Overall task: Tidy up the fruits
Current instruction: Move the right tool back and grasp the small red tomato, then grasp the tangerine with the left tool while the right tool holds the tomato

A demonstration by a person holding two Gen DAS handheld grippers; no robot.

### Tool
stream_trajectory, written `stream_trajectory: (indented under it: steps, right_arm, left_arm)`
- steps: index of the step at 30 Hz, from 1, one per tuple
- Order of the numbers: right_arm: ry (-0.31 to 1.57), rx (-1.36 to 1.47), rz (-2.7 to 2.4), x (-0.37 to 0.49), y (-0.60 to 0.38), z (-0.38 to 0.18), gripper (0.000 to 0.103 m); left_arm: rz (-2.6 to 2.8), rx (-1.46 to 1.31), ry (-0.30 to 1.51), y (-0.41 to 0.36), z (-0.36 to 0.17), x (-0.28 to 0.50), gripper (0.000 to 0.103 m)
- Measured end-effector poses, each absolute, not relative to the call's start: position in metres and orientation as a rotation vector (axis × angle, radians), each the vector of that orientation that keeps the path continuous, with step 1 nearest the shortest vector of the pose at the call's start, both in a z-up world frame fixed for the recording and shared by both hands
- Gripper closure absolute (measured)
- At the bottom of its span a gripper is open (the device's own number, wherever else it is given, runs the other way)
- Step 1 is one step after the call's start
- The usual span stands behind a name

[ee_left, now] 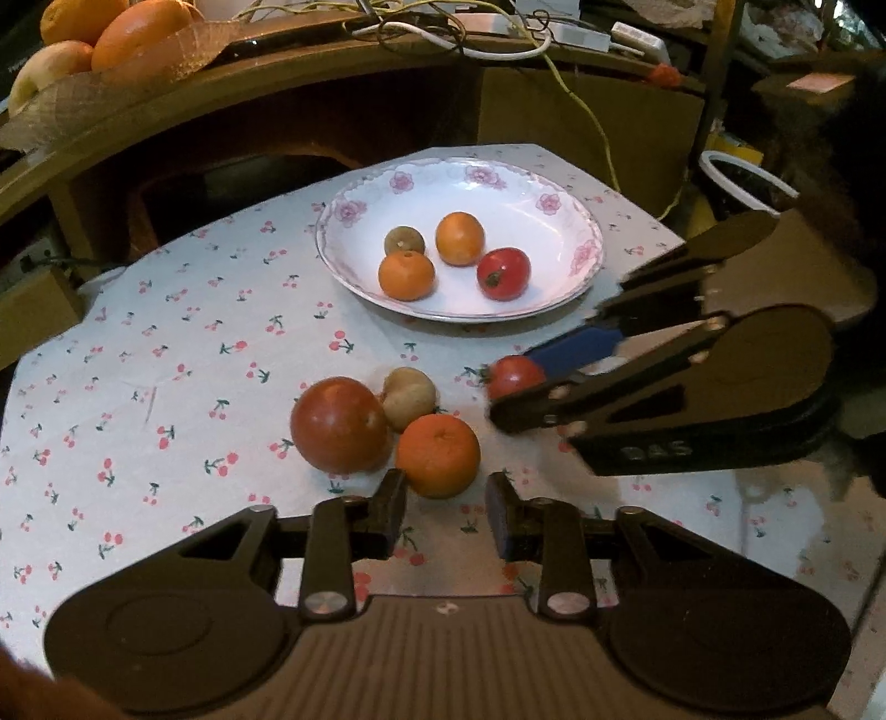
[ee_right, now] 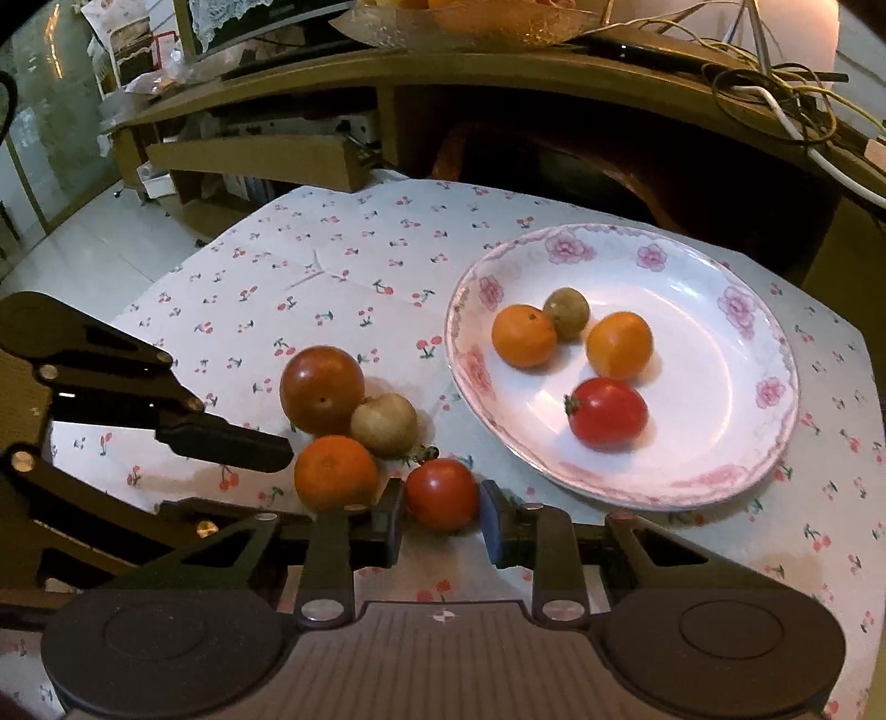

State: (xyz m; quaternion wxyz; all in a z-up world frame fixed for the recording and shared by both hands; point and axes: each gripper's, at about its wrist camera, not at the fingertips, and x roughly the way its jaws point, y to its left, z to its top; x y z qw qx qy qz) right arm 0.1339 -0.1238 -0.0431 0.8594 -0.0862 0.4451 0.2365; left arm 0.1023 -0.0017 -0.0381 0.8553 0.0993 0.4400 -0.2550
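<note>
A white floral plate (ee_left: 576, 219) (ee_right: 720, 310) holds two small oranges, a brown fruit and a red tomato (ee_left: 503, 273) (ee_right: 607, 412). On the cherry-print cloth lie a large red-brown fruit (ee_left: 339, 424) (ee_right: 321, 389), a tan fruit (ee_left: 410, 397) (ee_right: 384, 424), an orange (ee_left: 437, 455) (ee_right: 335, 472) and a small red tomato (ee_left: 515, 376) (ee_right: 442, 494). My left gripper (ee_left: 446, 518) is open, its fingers just short of the orange. My right gripper (ee_right: 441, 520) (ee_left: 506, 387) has its jaws around the small tomato, touching it on both sides.
A wooden desk (ee_left: 310, 83) with cables (ee_left: 498, 39) stands behind the table. A basket of large oranges (ee_left: 111, 39) sits on it at the left. The table's edges are near on all sides; tiled floor (ee_right: 83, 249) lies beyond the left edge.
</note>
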Motion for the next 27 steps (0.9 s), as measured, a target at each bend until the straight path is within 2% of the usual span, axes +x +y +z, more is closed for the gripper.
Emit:
stream_trajectory:
  steps: [10, 14, 27]
  right_arm:
    - [0.947, -0.154, 0.464, 0.127, -0.142, -0.041, 0.074]
    - [0.952, -0.157, 0.464, 0.125, -0.144, -0.04, 0.074]
    - [0.976, -0.186, 0.487, 0.102, -0.148, -0.034, 0.075]
  left_arm:
    - [-0.508, 0.211, 0.893, -0.015, -0.042, 0.109, 0.061]
    - [-0.502, 0.231, 0.892, -0.016, -0.04, 0.106, 0.064]
    - [-0.596, 0.231, 0.914, -0.019, -0.033, 0.087, 0.064]
